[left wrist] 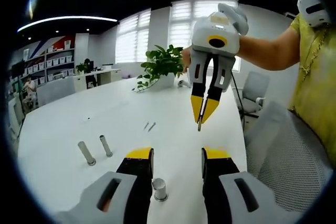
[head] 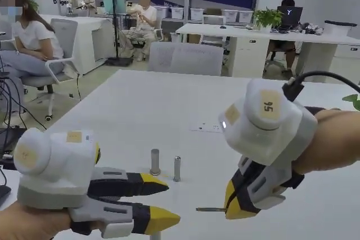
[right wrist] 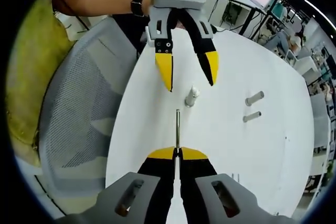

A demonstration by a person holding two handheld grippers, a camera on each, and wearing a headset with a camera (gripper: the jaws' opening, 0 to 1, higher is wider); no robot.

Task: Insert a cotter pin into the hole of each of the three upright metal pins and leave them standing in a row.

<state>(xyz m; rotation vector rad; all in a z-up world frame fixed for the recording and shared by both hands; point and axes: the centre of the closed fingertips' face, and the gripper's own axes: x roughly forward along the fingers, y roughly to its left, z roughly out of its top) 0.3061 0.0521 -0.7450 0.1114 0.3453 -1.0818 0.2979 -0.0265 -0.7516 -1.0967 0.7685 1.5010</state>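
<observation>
Judged early: finds none of three upright pins (head: 154, 162) fitted. Clamps one cotter pin (head: 209, 209) in closed right gripper (head: 230, 211); sets open left gripper (left wrist: 178, 153) astride nearest pin (left wrist: 159, 189).

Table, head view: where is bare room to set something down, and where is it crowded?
Bare: the table from the two upright pins to its far edge, and its left side. Crowded: the near edge, where the left hand-held gripper, the right hand-held gripper with its cotter pin and the pins meet.
</observation>
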